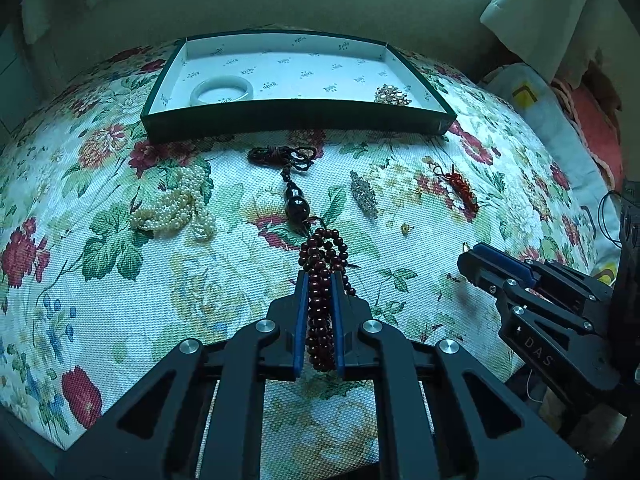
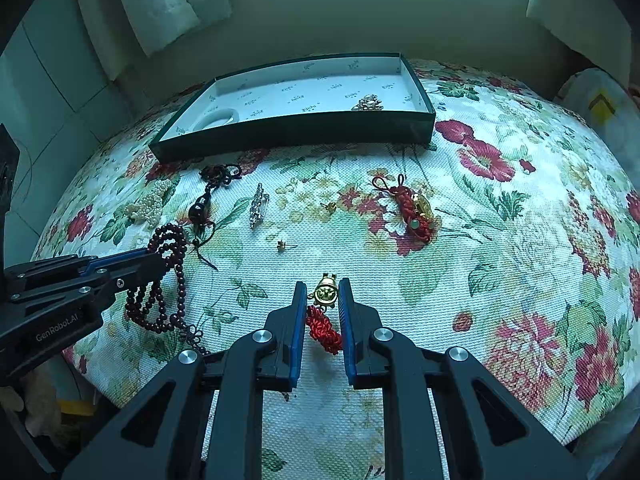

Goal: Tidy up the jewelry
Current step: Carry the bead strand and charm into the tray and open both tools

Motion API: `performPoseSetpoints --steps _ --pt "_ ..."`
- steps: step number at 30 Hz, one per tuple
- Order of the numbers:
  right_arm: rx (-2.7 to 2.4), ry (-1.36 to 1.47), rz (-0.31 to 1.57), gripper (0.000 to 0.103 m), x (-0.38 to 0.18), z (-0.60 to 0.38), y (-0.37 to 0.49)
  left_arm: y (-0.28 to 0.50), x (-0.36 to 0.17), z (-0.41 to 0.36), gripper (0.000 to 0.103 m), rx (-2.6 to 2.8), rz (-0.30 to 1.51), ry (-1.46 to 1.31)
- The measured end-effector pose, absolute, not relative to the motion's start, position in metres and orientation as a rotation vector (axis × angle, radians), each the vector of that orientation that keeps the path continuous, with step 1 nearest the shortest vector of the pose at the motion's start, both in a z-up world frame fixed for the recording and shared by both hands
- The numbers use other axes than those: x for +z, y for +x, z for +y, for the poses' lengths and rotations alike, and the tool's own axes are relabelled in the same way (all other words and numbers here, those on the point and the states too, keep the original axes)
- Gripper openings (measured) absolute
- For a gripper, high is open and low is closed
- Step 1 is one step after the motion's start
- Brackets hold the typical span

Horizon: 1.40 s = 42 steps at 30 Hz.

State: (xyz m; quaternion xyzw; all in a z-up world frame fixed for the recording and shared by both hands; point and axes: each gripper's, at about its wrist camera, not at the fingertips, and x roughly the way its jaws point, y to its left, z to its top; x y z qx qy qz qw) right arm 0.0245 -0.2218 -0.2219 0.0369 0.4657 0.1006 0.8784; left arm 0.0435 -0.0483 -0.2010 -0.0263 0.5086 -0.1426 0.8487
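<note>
My left gripper [image 1: 320, 278] is shut on a strand of dark red beads [image 1: 322, 252], which lies looped on the floral cloth; in the right wrist view the left gripper [image 2: 160, 260] shows at the left with the beads [image 2: 160, 308] draped under it. My right gripper [image 2: 322, 283] is shut on a gold charm [image 2: 325, 294] with a red knotted cord [image 2: 324, 328] trailing between the fingers. In the left wrist view the right gripper [image 1: 466, 256] sits low at the right. A green tray [image 1: 296, 118] with white lining holds a white bangle [image 1: 222, 92] and a pearl brooch [image 1: 392, 95].
On the cloth lie a pearl necklace [image 1: 176, 208], a black bead pendant [image 1: 297, 206], a silver clip [image 1: 363, 194], a red knotted charm [image 2: 414, 210] and two small gold studs [image 2: 282, 245]. The table's edge curves round close behind both grippers. Curtains hang behind the tray.
</note>
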Motion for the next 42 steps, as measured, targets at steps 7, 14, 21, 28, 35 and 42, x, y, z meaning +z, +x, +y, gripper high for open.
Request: performPoseSetpoints --steps 7,14,21,28,35,42 --pt "0.217 0.085 0.946 0.016 -0.210 -0.221 0.028 0.052 -0.182 -0.046 0.010 -0.301 1.026 -0.064" --pt "0.232 0.094 0.880 0.016 -0.183 -0.216 0.051 0.079 -0.157 -0.047 0.010 -0.307 0.958 -0.062" --pt "0.243 0.079 0.769 0.016 -0.146 -0.209 0.099 0.130 -0.130 -0.053 0.010 -0.296 0.873 -0.051" --pt "0.254 0.090 0.706 0.016 -0.132 -0.206 0.161 0.195 -0.128 -0.059 0.010 -0.278 0.842 -0.067" --pt "0.259 0.079 0.771 0.016 -0.168 -0.195 0.208 0.240 -0.175 -0.066 0.010 -0.262 0.915 -0.091" --pt "0.248 0.071 0.874 0.016 -0.212 -0.193 0.227 0.255 -0.216 -0.073 0.010 -0.238 0.986 -0.053"
